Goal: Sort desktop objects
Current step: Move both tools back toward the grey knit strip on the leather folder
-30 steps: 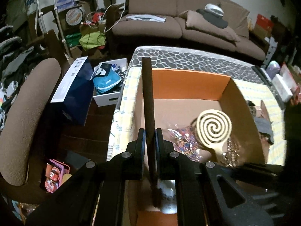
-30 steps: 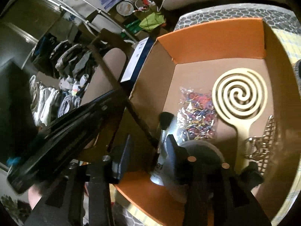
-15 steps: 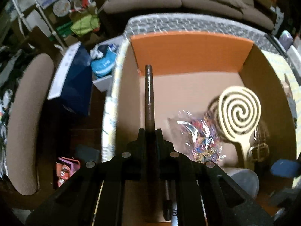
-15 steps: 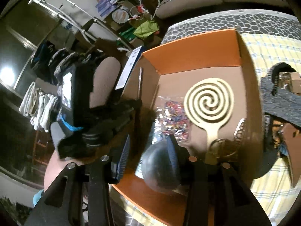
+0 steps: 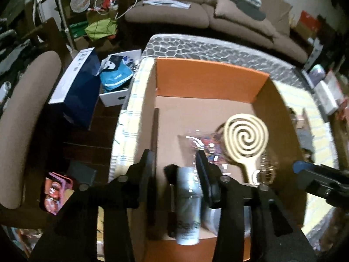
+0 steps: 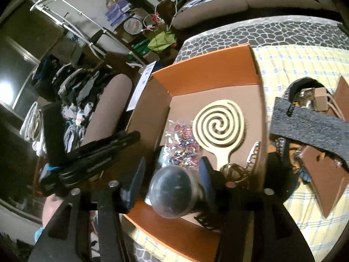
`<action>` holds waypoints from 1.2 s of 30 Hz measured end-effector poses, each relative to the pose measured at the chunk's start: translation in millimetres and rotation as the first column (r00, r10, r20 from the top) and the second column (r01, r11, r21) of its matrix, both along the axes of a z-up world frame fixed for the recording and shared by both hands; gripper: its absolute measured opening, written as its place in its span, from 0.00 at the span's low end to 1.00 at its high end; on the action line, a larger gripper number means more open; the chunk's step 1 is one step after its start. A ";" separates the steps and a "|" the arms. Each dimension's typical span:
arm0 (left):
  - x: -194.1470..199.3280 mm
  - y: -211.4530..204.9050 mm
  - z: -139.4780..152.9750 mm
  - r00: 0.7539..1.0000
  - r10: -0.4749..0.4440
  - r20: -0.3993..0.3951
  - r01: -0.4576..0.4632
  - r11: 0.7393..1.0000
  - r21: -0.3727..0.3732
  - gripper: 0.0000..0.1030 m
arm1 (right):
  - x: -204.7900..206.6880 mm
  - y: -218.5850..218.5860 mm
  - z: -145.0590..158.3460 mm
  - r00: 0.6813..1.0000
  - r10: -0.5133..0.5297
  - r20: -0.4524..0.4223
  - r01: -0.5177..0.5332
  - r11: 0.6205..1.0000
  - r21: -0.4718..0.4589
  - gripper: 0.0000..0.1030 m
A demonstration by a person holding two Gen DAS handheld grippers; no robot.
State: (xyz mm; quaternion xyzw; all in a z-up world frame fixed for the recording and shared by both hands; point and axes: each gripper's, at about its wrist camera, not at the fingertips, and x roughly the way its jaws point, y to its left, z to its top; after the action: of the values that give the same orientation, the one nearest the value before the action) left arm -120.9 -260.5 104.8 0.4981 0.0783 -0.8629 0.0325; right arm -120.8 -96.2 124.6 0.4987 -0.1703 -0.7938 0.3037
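An open cardboard box with orange flaps (image 5: 209, 76) (image 6: 202, 72) holds a cream spiral paddle (image 5: 247, 136) (image 6: 219, 124), a clear bag of coloured bits (image 5: 202, 145) (image 6: 182, 144), a metal clip (image 6: 253, 155) and a silver bottle with a black cap (image 5: 187, 203) (image 6: 174, 194). A thin dark stick (image 5: 155, 135) lies along the box's left wall. My left gripper (image 5: 175, 162) is open and empty above the box, over the bottle. My right gripper (image 6: 171, 170) is open, its jaws either side of the bottle's dark end without visibly gripping it.
The box stands on a yellow checked cloth (image 6: 294, 61) over a pebble-patterned cover (image 5: 218, 48). A black pouch and brown boxes (image 6: 309, 118) lie to the right. A brown chair (image 5: 24, 113), a blue carton (image 5: 76, 91), a sofa (image 5: 196, 11) surround the table.
My left gripper opened and let go of the dark stick, which now lies along the box's left wall. The right gripper drew back from the box a little.
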 end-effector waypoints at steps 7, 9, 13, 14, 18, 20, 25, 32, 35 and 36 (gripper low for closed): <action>11.2 10.2 10.0 0.999 0.019 -0.041 -0.017 0.998 0.063 0.69 | 1.2 20.5 2.3 0.999 -0.032 -0.013 0.032 0.999 0.004 0.80; 14.9 19.6 12.8 0.998 0.015 -0.057 -0.010 0.996 0.086 0.84 | 0.7 27.4 3.4 0.999 -0.041 -0.020 0.041 0.999 0.010 0.85; 25.4 45.1 16.9 0.997 -0.004 -0.082 0.015 0.992 0.126 1.00 | 0.0 48.6 9.0 0.996 -0.080 -0.042 0.081 0.997 0.011 0.96; 27.8 52.5 17.1 0.996 -0.019 -0.091 0.032 0.989 0.143 1.00 | 0.6 53.3 10.0 0.995 -0.090 -0.044 0.090 0.996 0.008 0.96; 34.1 90.4 23.8 0.981 -0.121 -0.150 0.155 0.958 0.239 1.00 | -0.8 83.3 13.5 0.990 -0.138 -0.043 0.138 0.990 0.006 0.96; 35.2 108.1 28.4 0.971 -0.159 -0.177 0.201 0.946 0.253 1.00 | -1.4 101.9 15.4 0.985 -0.168 -0.046 0.168 0.986 0.002 0.96; 34.1 156.9 29.6 0.948 -0.253 -0.192 0.294 0.928 0.228 1.00 | -3.2 153.5 14.7 0.966 -0.256 -0.036 0.256 0.967 0.000 0.96; 32.3 211.2 29.4 0.909 -0.355 -0.221 0.397 0.898 0.191 1.00 | -7.9 213.0 -1.5 0.933 -0.359 0.011 0.359 0.933 -0.006 0.96; 30.1 232.8 24.0 0.897 -0.388 -0.212 0.424 0.890 0.165 1.00 | -10.3 231.1 -8.5 0.921 -0.388 0.036 0.389 0.921 -0.023 0.96; 29.0 240.5 21.7 0.893 -0.400 -0.207 0.434 0.887 0.159 1.00 | -11.4 236.3 -10.6 0.919 -0.393 0.042 0.394 0.919 -0.027 0.96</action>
State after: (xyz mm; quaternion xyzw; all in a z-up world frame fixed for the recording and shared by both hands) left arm -91.9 -20.0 126.5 0.4295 0.0582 -0.8760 -0.2116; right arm -132.2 140.0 114.0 0.4631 -0.2862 -0.8265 0.1434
